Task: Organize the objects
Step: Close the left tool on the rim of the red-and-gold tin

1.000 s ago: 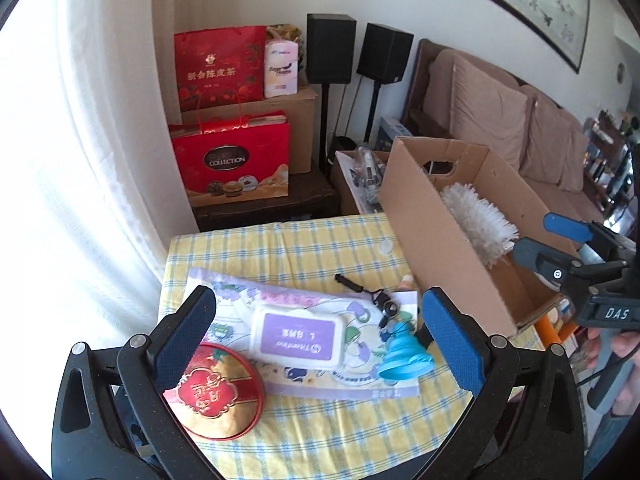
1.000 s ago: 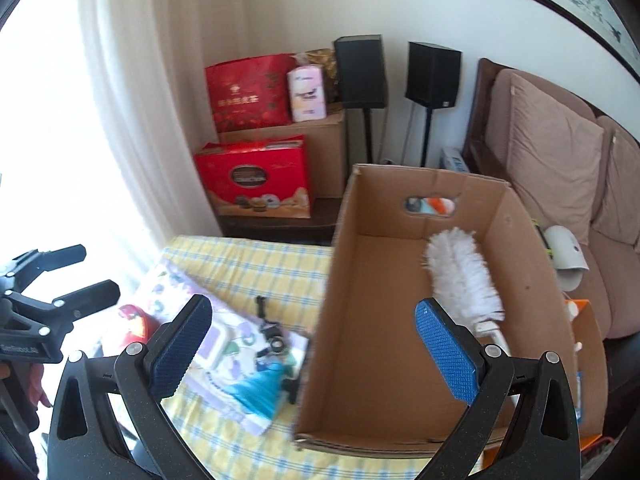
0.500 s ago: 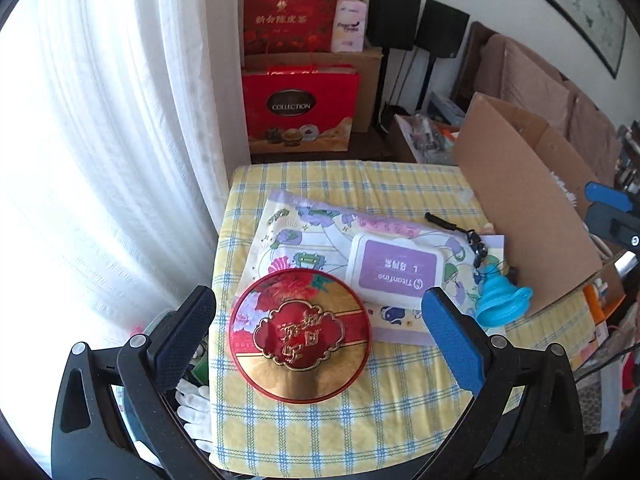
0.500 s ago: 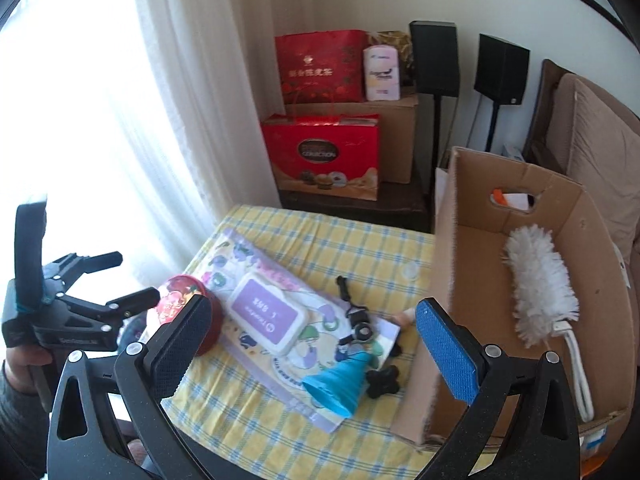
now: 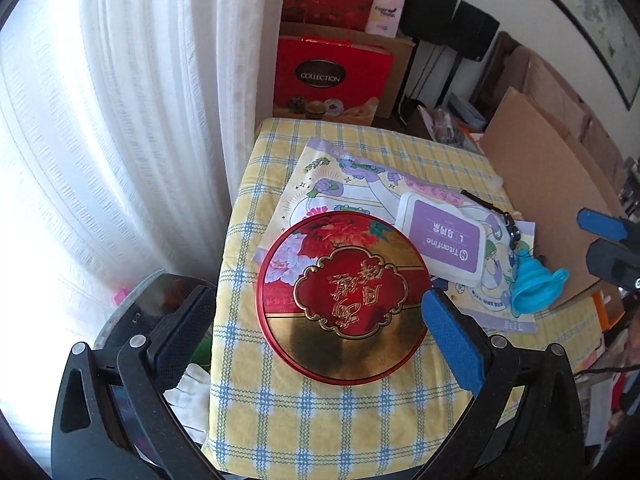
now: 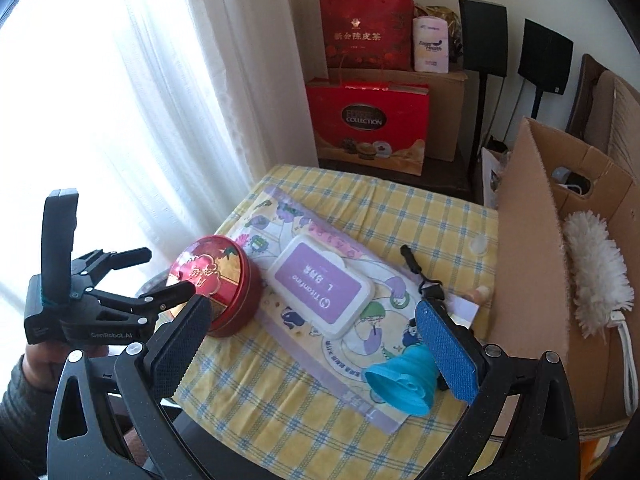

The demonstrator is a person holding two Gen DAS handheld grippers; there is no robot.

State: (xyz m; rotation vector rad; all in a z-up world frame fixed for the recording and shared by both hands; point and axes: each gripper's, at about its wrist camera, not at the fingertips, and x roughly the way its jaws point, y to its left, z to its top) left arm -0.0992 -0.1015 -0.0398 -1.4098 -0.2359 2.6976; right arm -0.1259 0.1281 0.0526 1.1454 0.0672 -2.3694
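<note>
Red tin (image 5: 342, 300) sits between the left gripper's (image 5: 318, 326) spread fingers; right gripper (image 6: 316, 340) gapes, hiding blue funnel (image 6: 400, 380) partly.

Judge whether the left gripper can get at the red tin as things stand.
Probably yes. The left gripper is open, its fingers either side of the tin, which sits uncovered at the table's near edge. Whether the opening clears the tin's width is unclear.

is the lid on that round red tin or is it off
On. The round red tin sits closed on the table, its decorated lid flush over the red wall, no gap showing in either view.
</note>
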